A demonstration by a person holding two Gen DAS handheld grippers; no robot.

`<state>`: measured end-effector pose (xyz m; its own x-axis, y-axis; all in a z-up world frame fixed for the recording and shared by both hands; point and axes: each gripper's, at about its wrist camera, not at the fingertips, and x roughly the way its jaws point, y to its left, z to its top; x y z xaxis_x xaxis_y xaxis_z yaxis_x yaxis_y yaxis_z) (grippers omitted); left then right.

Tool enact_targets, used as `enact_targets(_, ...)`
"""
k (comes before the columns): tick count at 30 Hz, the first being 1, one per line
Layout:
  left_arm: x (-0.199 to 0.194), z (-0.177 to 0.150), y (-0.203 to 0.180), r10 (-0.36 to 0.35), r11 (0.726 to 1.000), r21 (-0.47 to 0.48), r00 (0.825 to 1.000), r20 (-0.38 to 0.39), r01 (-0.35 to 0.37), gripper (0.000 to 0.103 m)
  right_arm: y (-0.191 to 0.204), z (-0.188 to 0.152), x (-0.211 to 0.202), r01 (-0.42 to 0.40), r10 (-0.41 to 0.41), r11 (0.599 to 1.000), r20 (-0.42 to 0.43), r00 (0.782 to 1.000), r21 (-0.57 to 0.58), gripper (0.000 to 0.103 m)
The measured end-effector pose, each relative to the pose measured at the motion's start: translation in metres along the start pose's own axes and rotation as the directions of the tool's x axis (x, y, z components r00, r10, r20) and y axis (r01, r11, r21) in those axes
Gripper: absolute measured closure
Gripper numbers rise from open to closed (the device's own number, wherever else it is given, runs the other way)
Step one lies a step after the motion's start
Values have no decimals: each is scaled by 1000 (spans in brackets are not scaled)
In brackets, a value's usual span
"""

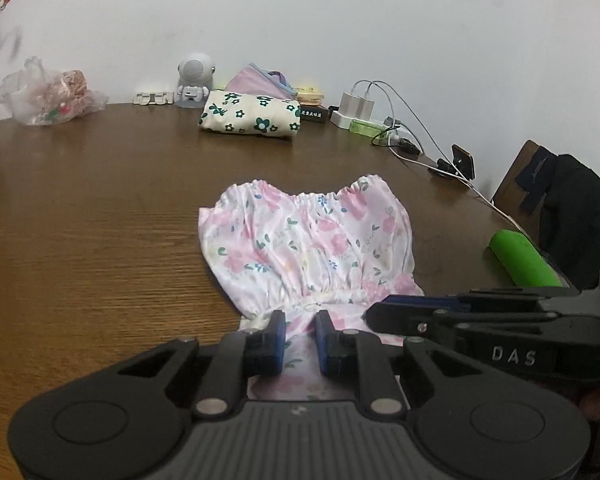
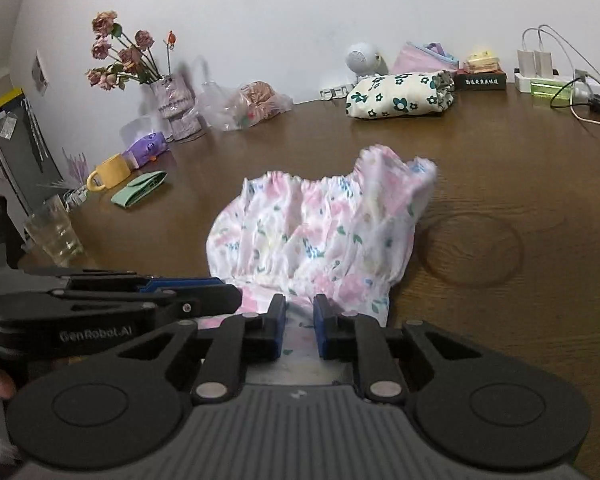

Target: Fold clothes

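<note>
**Inspection: pink floral garment part-folded on surface, both grippers at near edge**

Location. The pink floral garment (image 1: 308,248) lies near the middle of the brown wood-grain surface (image 1: 80,240), with one gathered band at its far edge and a second gathered band near the grippers. In the right wrist view its far right corner (image 2: 416,172) stands lifted and blurred, not lying flat.

Grippers. The left hand-held gripper (image 1: 300,340) has its blue pads set narrow, with a ridge of the garment's near edge running between them; whether the pads actually pinch the cloth cannot be confirmed. The right hand-held gripper (image 2: 298,328) shows the same: narrow jaws, fabric between, contact not certain. The two sit just beside each other at the near hem.

Handling assessment. The cloth appears thin, light and limp, with a slight sheen suggesting a slippery weave. It should drape and crease readily and will not hold shape unsupported. The elastic bands bunch the fabric and are thicker, so they offer the firmest hold; the smooth panels between are likely to slide from a shallow pinch. Corners of the near hem, taken well apart, would keep the edge taut for folding.

Other items. A folded cream cloth with dark green flowers (image 1: 252,116) rests near the wall, well apart, presumably finished.
</note>
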<state>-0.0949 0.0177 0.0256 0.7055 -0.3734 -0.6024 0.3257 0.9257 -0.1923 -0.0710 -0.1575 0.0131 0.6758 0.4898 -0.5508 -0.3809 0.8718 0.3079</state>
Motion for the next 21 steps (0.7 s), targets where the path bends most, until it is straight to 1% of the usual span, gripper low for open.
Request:
enact_targets(2,-4,1,0,-5,1000,5,1000,5,5,88,1,4,-6,-3,3,1000,11,1000,2,87)
enact_targets(3,-7,1,1,-13,1000,12,1000,12,13,87,0,5,-11,-10,10,1000,33,999,-2,87)
enact_targets(4,-7,0,1,-13,1000,27,1000,3,13,85,-2,5,-13,-14,14,1000,46,999,-6,87)
enact_targets(5,-4,0,1,-5,999,39,1000,-12,5,83,-4,4,-12,-9,9,1000,40,999,-9,87)
enact_targets(7,1,-2,2,-4,999,46,1000,-13,5,83,-10,0,-1,8,-8,1000,-4,1000,5,88)
enact_targets(9,-4,2,4,-18,998,59,1000,-15,19,83,-14,-1,-4,-6,6,1000,4,1000,15,87)
enact_targets(10,-10,5,6,-25,998,62,1000,-6,25,76,-15,0,-6,-5,5,1000,-2,1000,13,86)
enact_targets(11,-20,8,10,-28,998,60,999,27,26,71,-14,3,-13,3,-3,1000,13,1000,-5,84)
enact_targets(13,-39,13,18,-38,997,66,995,91,33,41,-12,5,-34,-3,9,996,70,997,-90,71)
enact_targets(14,-50,14,19,-62,994,100,991,118,50,37,-11,5,-45,-27,42,988,93,995,-150,57)
enact_targets(15,-61,14,20,-86,989,134,986,143,67,33,-9,2,-59,-68,96,969,110,989,-236,49)
enact_targets(16,-70,14,21,-112,982,169,980,162,85,29,-6,-1,-70,-106,145,944,103,984,-311,45)
enact_targets(17,-75,14,20,-138,973,204,977,162,104,27,-2,-4,-79,-142,189,913,89,978,-381,32)
enact_targets(18,-77,13,18,-159,964,237,975,154,119,23,3,-7,-84,-168,217,878,61,974,-448,17)
enact_targets(19,-78,13,16,-176,955,267,973,146,133,22,10,-11,-87,-191,239,838,30,970,-511,14)
enact_targets(21,-76,14,8,-200,940,306,971,131,152,22,27,-20,-84,-201,245,753,-17,969,-627,13)
